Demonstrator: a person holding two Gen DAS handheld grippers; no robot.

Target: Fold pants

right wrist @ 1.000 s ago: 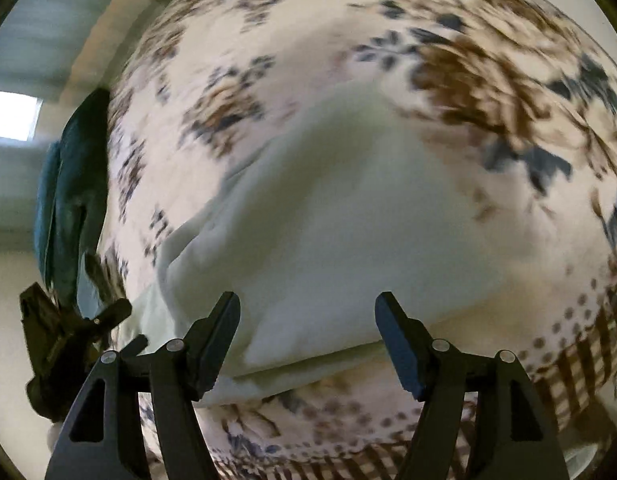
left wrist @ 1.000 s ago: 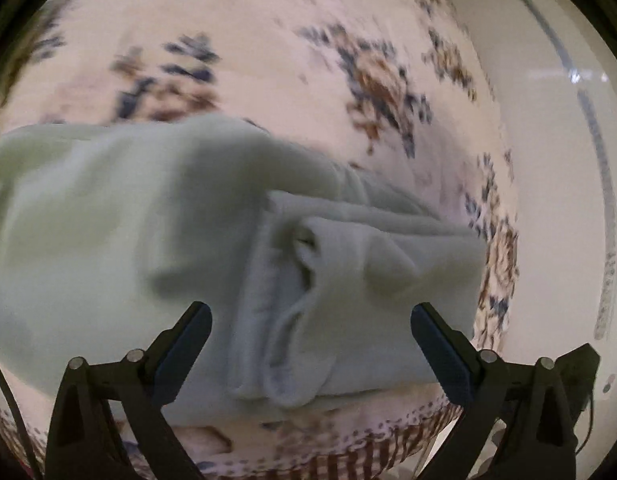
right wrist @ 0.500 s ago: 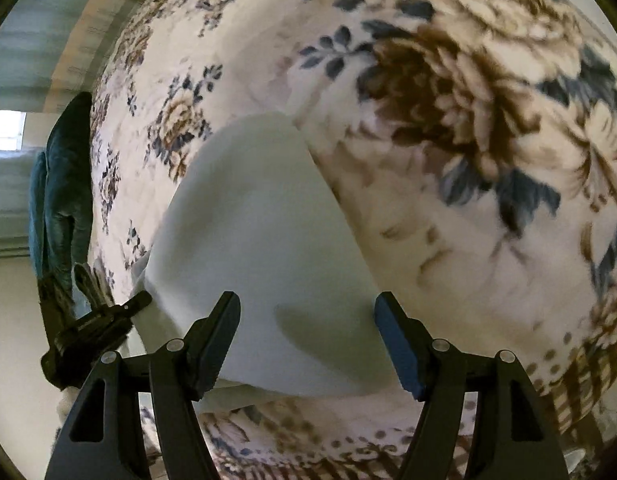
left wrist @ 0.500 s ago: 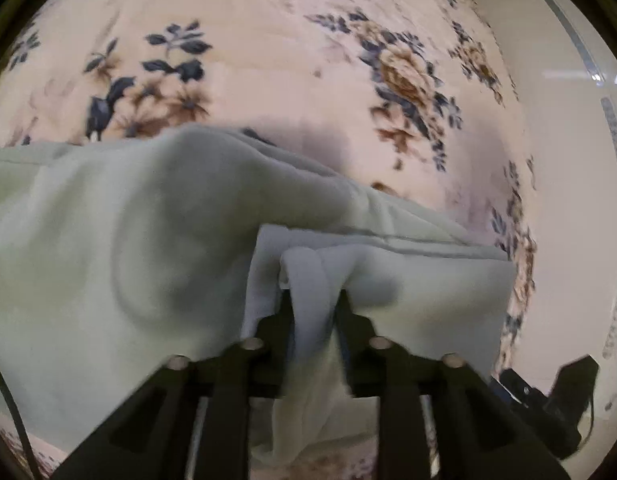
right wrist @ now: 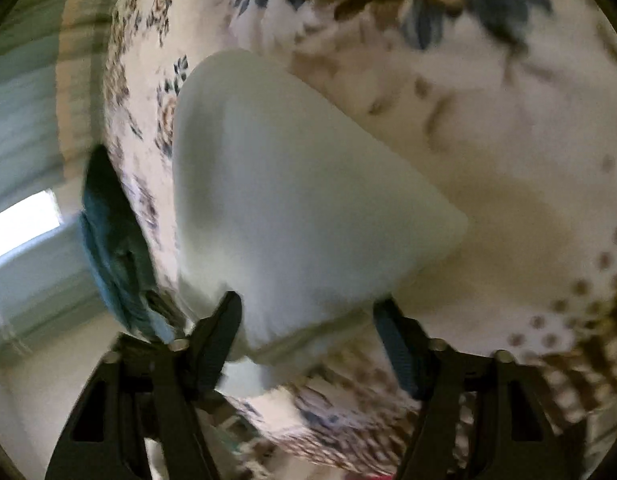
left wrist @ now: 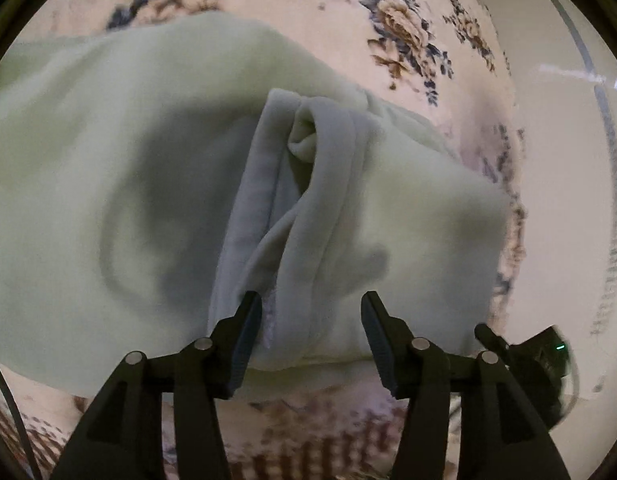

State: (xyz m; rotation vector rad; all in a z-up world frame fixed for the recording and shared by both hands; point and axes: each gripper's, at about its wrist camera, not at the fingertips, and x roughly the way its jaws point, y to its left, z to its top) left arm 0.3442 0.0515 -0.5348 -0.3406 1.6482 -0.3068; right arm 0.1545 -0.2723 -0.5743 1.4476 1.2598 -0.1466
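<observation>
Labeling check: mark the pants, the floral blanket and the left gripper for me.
pants (left wrist: 108, 160), left wrist view, flat fabric left of the bunched folds.
floral blanket (left wrist: 408, 32), left wrist view, a printed flower beyond the pants.
left gripper (left wrist: 308, 332), left wrist view, gap midway between its open fingertips.

The pants (left wrist: 108, 184) are being cut off at the left edge of the left wrist frame, so the full length isn't being shown. The right wrist frame is being smeared by motion blur: the bedspread (right wrist: 508, 140) flowers are getting mushed, and the dark teal item (right wrist: 112, 248) at mid left is being blurred too much to identify, honestly.
</observation>
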